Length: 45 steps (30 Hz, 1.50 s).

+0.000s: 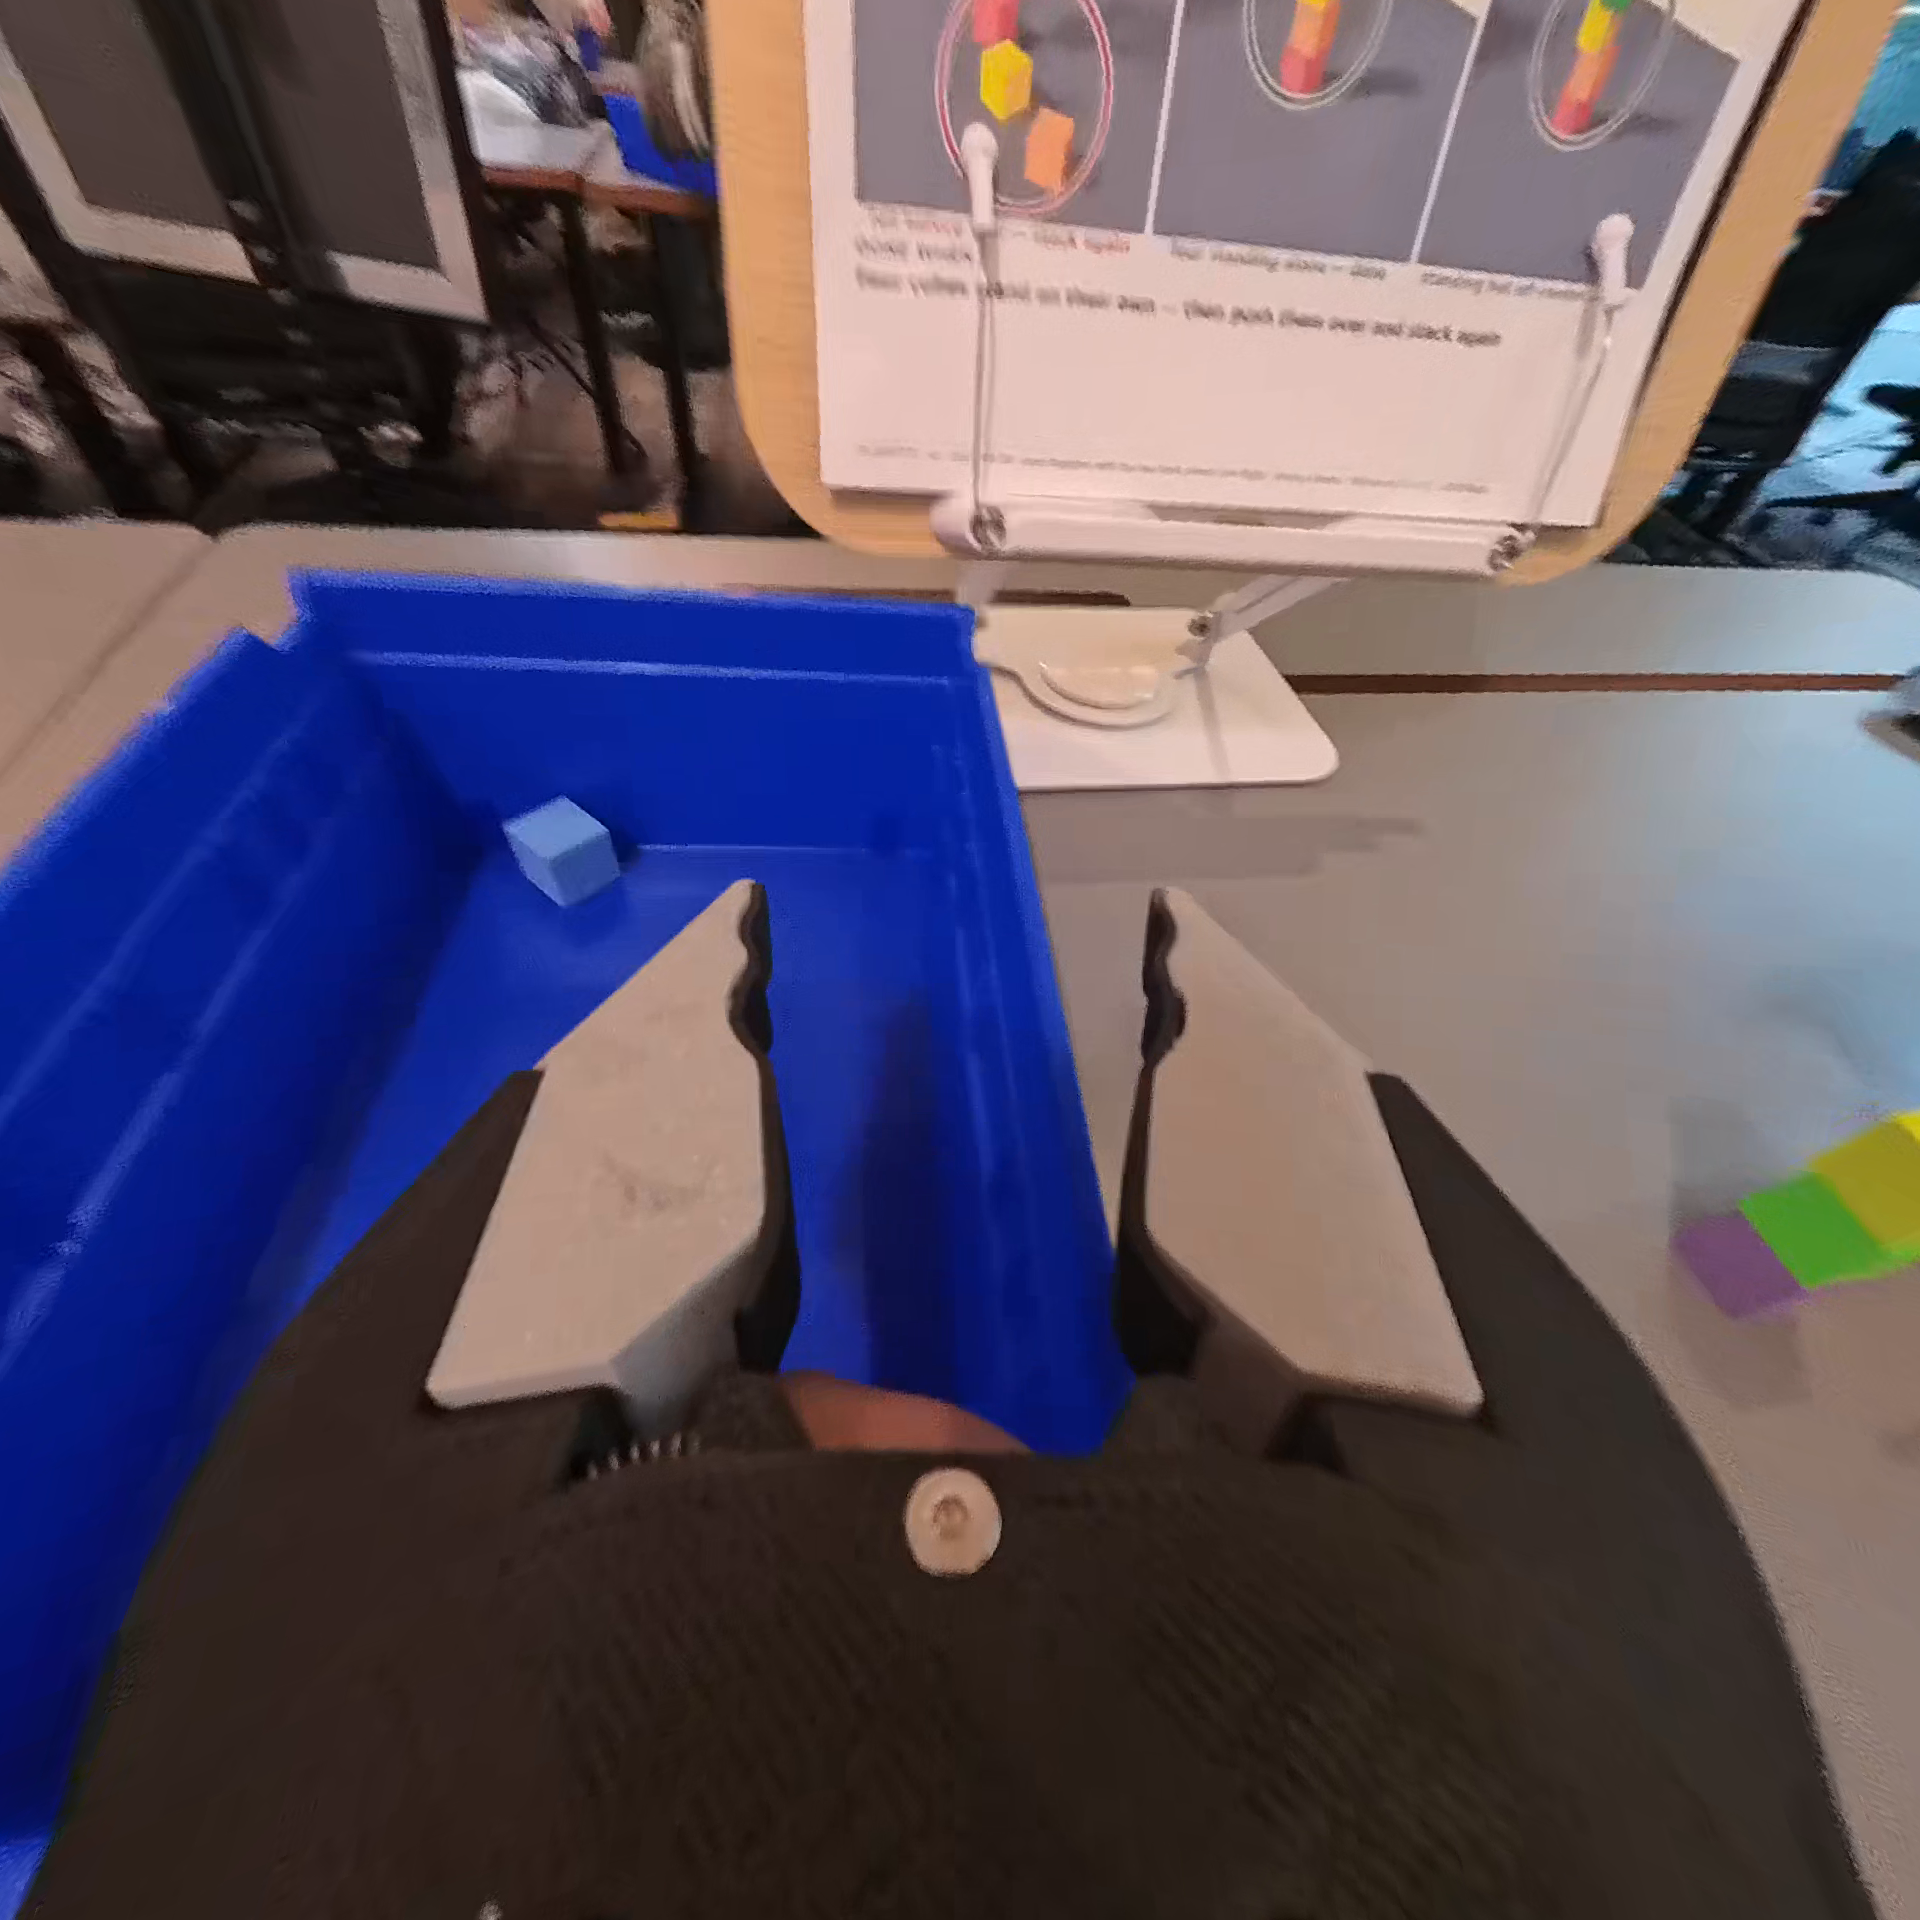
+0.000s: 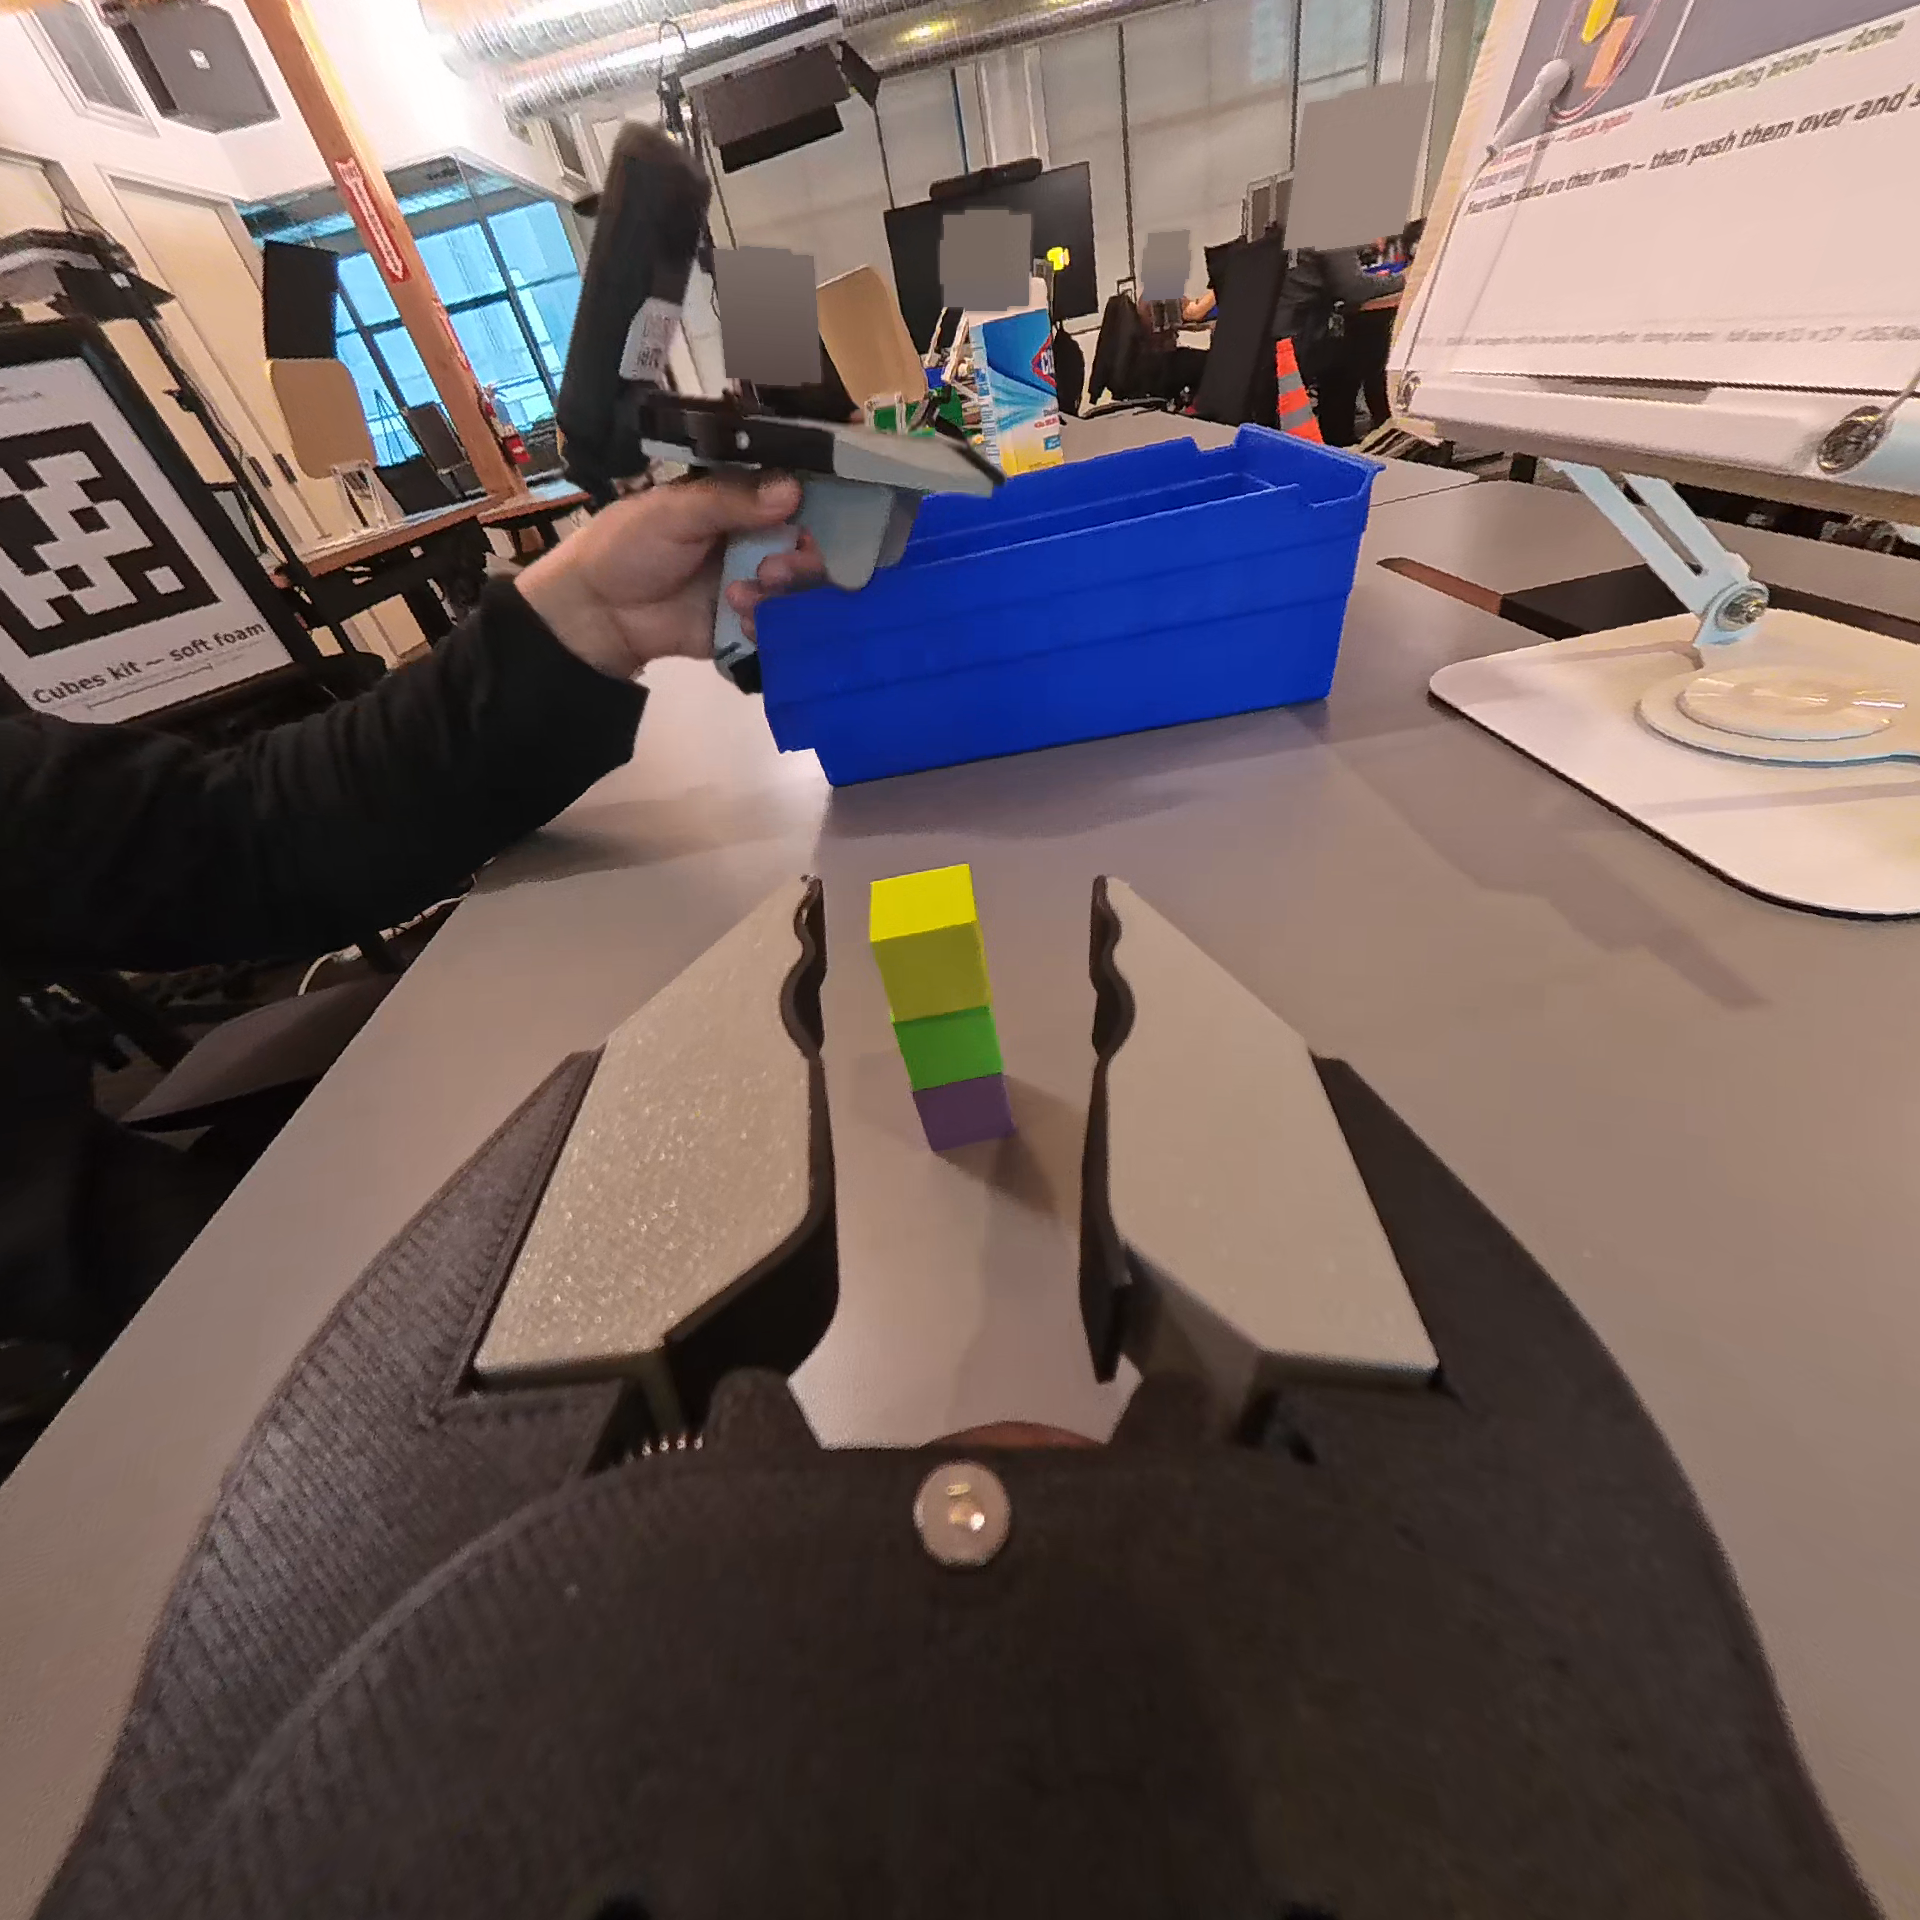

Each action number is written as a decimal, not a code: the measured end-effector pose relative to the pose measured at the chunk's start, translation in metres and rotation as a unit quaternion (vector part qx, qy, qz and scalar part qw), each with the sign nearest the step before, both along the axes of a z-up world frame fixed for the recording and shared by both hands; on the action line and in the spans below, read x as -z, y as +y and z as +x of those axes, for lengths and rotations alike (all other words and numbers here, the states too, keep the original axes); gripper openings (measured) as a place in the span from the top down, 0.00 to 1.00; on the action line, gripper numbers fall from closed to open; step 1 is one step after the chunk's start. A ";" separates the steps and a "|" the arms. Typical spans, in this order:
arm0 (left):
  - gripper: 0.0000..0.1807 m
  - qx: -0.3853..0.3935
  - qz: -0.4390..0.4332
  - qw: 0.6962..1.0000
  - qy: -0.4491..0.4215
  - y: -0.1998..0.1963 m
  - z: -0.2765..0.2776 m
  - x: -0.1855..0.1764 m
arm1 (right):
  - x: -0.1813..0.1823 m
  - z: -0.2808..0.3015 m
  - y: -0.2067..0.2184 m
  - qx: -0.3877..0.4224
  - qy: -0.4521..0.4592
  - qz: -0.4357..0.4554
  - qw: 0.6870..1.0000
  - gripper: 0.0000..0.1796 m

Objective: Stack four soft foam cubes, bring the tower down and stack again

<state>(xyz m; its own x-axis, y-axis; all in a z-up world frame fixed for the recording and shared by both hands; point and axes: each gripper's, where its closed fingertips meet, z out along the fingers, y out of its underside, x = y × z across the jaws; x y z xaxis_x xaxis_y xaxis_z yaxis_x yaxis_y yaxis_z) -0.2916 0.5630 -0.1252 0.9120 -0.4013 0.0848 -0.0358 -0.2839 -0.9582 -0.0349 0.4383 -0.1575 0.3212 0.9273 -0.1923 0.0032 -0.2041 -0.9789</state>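
A tower of three foam cubes stands on the grey table: purple cube at the bottom, green cube in the middle, yellow cube on top. The tower also shows at the right edge of the left wrist view. My right gripper is open and empty, its fingers on either side of the tower and above the table, not touching it. My left gripper is open and empty above the blue bin. A light blue cube lies inside the bin at its far left corner.
The blue bin stands beyond the tower. A white stand holding an instruction sheet is at the back right. A person's hand holds the left gripper over the bin's left end. A sign with a square code pattern stands at the left.
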 end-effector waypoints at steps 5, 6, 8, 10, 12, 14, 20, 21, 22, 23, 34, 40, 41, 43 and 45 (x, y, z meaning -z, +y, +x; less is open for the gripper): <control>0.61 -0.064 0.021 0.998 -0.008 0.043 -0.032 -0.041 | 0.000 0.002 0.001 0.004 0.003 -0.004 1.000 0.73; 0.61 -0.078 0.009 0.997 0.004 0.058 -0.037 -0.039 | 0.001 0.001 0.002 0.003 0.002 -0.009 1.000 0.73; 0.61 -0.105 -0.031 0.993 0.040 0.090 -0.048 -0.020 | 0.002 0.000 0.003 0.000 0.001 -0.016 1.000 0.73; 0.61 -0.136 -0.091 0.984 0.072 0.119 -0.061 0.016 | 0.002 0.000 0.003 0.001 0.001 -0.015 1.000 0.73; 0.61 -0.151 -0.171 0.969 0.096 0.136 -0.070 0.061 | 0.002 0.000 0.002 0.002 0.000 -0.011 1.000 0.73; 0.62 -0.159 -0.231 0.953 0.118 0.145 -0.074 0.097 | 0.003 -0.001 0.002 0.000 -0.003 -0.012 1.000 0.73; 0.72 -0.205 -0.224 0.937 0.173 0.173 -0.097 0.123 | 0.003 -0.002 0.002 -0.016 0.007 -0.029 0.999 0.73; 0.72 -0.203 -0.225 0.938 0.168 0.174 -0.096 0.123 | 0.002 -0.002 0.002 -0.017 0.009 -0.031 0.999 0.73; 0.73 -0.201 -0.225 0.939 0.167 0.175 -0.095 0.123 | 0.002 -0.002 0.002 -0.018 0.012 -0.031 0.999 0.73; 0.73 -0.199 -0.224 0.939 0.170 0.176 -0.095 0.123 | 0.001 -0.001 0.002 -0.017 0.014 -0.031 0.999 0.73; 0.80 -0.186 -0.233 0.935 0.193 0.163 -0.100 0.122 | -0.003 0.003 0.002 -0.010 0.029 -0.026 0.999 0.73; 0.80 -0.151 -0.201 0.956 0.148 0.154 -0.097 0.088 | 0.001 0.000 0.000 -0.013 0.012 -0.025 1.000 0.74; 0.80 -0.140 -0.181 0.964 0.136 0.152 -0.094 0.075 | 0.001 0.000 0.000 -0.011 0.010 -0.025 1.000 0.74; 0.80 -0.097 -0.123 0.981 0.116 0.144 -0.082 0.043 | 0.001 0.001 0.000 -0.008 0.004 -0.024 1.000 0.74; 0.80 -0.047 -0.056 0.990 0.118 0.126 -0.064 0.007 | -0.001 0.003 0.001 -0.002 0.005 -0.019 1.000 0.74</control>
<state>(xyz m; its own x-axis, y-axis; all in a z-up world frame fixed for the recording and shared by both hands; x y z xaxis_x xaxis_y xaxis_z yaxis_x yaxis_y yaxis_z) -0.3560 0.6895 -0.1320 0.9448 -0.3132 -0.0957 -0.2226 -0.3999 -0.8891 -0.0322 0.4396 -0.1562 0.3148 0.9207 -0.2307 -0.0048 -0.2415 -0.9704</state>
